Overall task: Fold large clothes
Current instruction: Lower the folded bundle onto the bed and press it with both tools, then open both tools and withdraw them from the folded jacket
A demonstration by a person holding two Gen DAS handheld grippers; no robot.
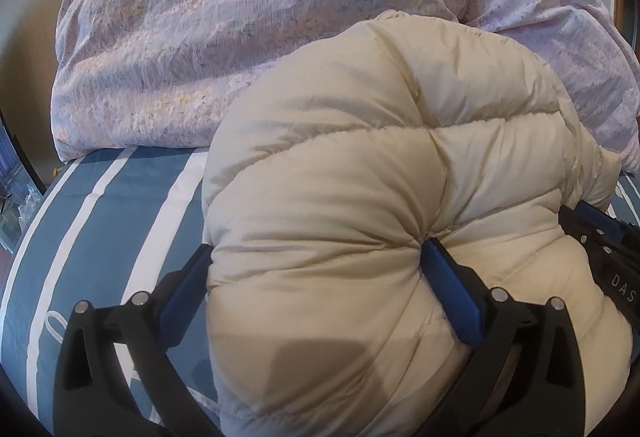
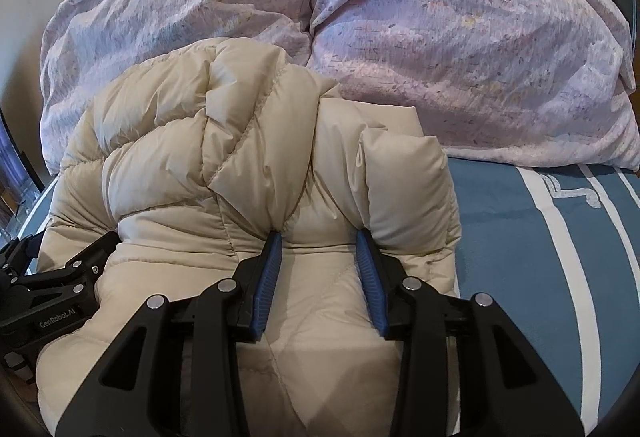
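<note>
Bedsheet [image 2: 520, 237] blue, white-striped — lilac duvet [image 2: 440, 57] behind cream jacket [image 2: 240, 157].

1. a bed [image 2: 520, 221] carries everything, under a blue sheet with white stripes.
2. a cream puffer jacket [image 1: 360, 177] lies bunched on the sheet (quilted and thickly padded).
3. a crumpled lilac duvet [image 2: 460, 49] is heaped on the sheet behind the jacket, touching its far edge.

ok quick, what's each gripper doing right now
left gripper: open wide, puffer jacket bulging between
right gripper: shut on the puffer jacket
</note>
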